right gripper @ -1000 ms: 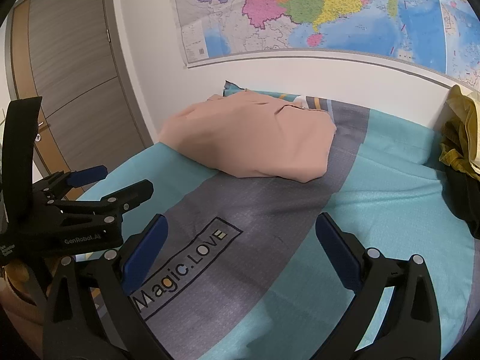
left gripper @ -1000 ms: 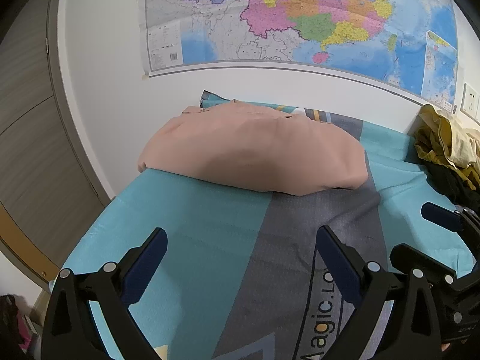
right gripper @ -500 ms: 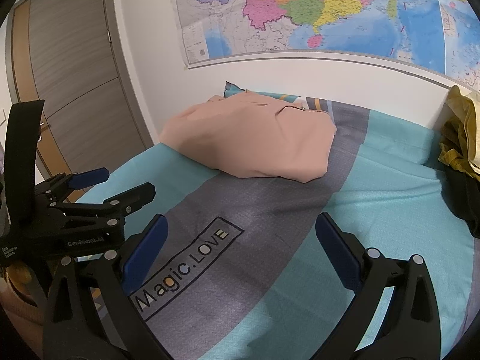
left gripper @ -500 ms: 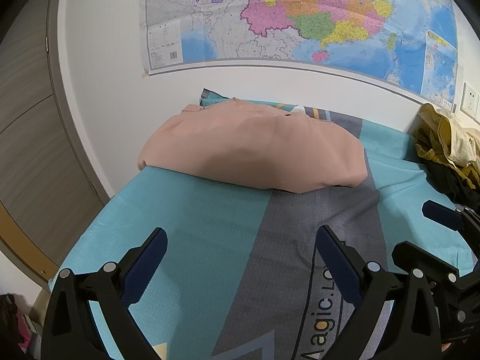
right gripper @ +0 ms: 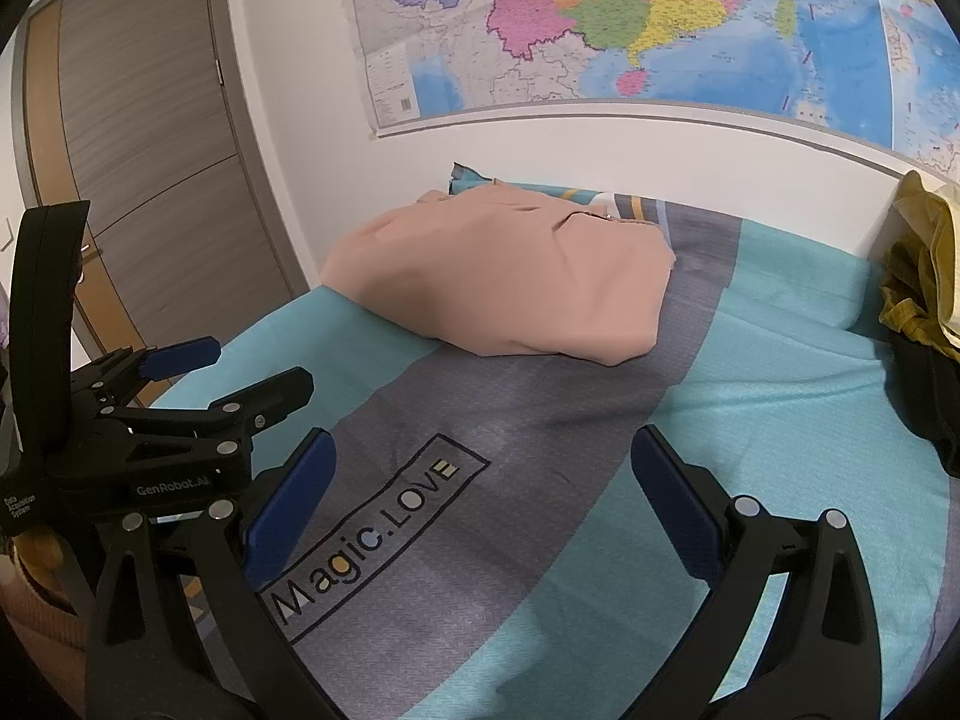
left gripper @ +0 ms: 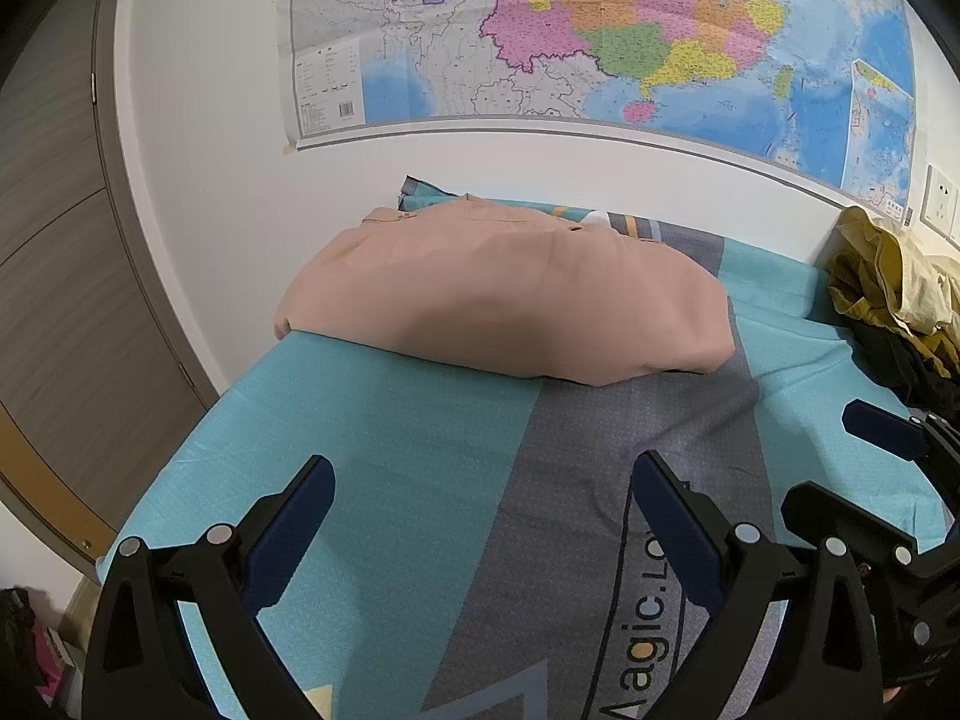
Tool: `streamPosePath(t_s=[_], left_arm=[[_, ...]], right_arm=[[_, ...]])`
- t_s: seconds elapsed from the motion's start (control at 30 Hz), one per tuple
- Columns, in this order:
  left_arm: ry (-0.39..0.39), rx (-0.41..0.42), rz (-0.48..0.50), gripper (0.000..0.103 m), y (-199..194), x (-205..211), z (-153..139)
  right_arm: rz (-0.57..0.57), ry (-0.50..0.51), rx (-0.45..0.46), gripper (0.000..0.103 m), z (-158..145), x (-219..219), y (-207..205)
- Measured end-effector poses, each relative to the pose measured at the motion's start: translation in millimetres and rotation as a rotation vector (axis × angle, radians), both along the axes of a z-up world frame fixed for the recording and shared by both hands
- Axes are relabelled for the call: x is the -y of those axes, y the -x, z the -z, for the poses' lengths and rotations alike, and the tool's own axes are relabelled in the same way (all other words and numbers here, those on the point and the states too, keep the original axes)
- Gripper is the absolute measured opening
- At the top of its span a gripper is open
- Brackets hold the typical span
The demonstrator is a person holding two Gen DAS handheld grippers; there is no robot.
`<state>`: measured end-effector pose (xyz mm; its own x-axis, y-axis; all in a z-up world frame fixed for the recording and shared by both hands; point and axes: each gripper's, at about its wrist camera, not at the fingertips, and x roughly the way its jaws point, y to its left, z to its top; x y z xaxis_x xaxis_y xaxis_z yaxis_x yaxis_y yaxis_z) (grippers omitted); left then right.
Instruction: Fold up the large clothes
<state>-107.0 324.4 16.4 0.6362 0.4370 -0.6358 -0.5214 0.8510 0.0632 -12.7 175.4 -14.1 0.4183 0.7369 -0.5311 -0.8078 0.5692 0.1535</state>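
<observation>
Both my grippers — left gripper [left gripper: 480, 495], right gripper [right gripper: 480, 468] — hang released, empty; folded peach-pink cloth garment [left gripper: 510, 294] lies mid-frame on the teal-and-grey bed [left gripper: 390, 420].

The pink garment [left gripper: 510, 294] is smooth matt cloth; the bedsheet [left gripper: 384, 450] is finely textured woven cloth, faintly sheened; the wall map [left gripper: 600, 30] is glossy paper; the door [right gripper: 150, 138] is matt wood-grain; each gripper [right gripper: 480, 492] is matt black plastic with metal rivets.

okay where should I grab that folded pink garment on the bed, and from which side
Take the pink garment at its near right corner, coming in low from the front. That corner faces the open right tongs and its layers lift slightly off the bedspread, so a finger could probably slide under.
</observation>
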Motion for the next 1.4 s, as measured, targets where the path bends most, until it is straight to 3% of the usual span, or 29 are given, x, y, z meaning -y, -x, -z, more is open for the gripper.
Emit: streamPosePath(t_s=[1.3,1.4], left_arm=[[0.025,0.002,0.007,0.096,0.3,-2.9,6.4],[-0.004,0.008,0.009,0.096,-0.8,-0.2,6.5]], right_arm=[[-0.003,0.003,-0.018,0.097,4.9,-3.9,-2.4],[-0.005,0.006,-0.019,0.097,5.1,-4.5,-3.0]])
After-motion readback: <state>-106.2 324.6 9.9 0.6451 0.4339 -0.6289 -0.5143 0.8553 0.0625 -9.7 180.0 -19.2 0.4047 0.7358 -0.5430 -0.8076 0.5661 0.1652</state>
